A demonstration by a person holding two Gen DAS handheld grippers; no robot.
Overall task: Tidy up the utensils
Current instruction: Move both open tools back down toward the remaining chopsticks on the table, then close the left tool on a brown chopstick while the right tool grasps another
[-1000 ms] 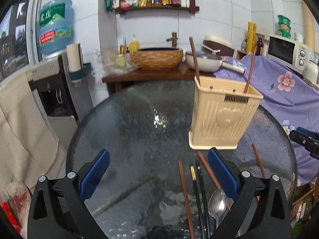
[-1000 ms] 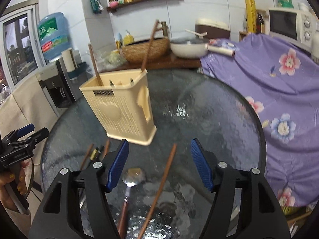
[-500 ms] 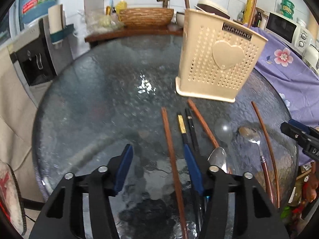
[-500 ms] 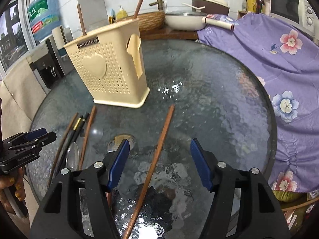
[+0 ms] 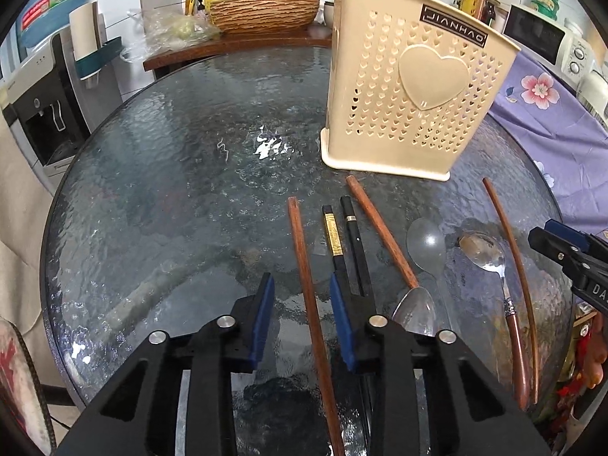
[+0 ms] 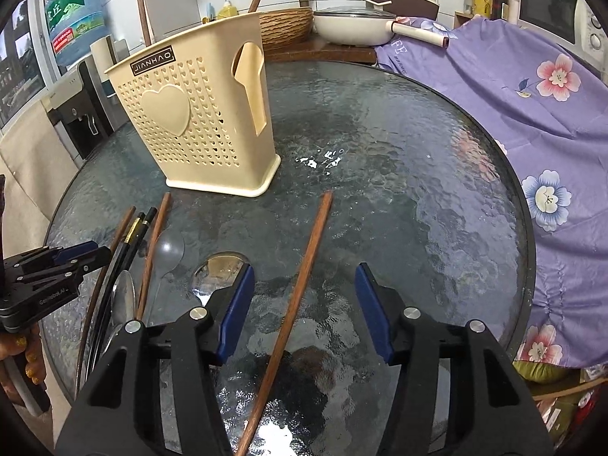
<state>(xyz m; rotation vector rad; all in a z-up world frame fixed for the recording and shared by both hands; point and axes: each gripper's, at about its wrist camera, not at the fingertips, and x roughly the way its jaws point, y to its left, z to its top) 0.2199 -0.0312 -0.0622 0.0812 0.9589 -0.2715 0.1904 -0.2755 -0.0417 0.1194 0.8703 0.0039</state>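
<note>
Now my left tool [image 5: 302, 326] closing astride brown wooden chopstick [image 5: 306, 285], pads not yet touching; right tool [image 6: 304, 313] half-open over reddish chopstick [image 6: 300, 285]; centre, pinch squarely.

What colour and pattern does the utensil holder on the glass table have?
The utensil holder is cream, perforated with small hearts around one large raised heart; clearest in the left wrist view.

both wrist views look down, sharing holder [image 5: 414, 87].

A round glass table [image 5: 159, 159] carries a cream utensil holder [image 5: 414, 87], loose chopsticks [image 5: 304, 266] and spoons [image 5: 490, 262].
</note>
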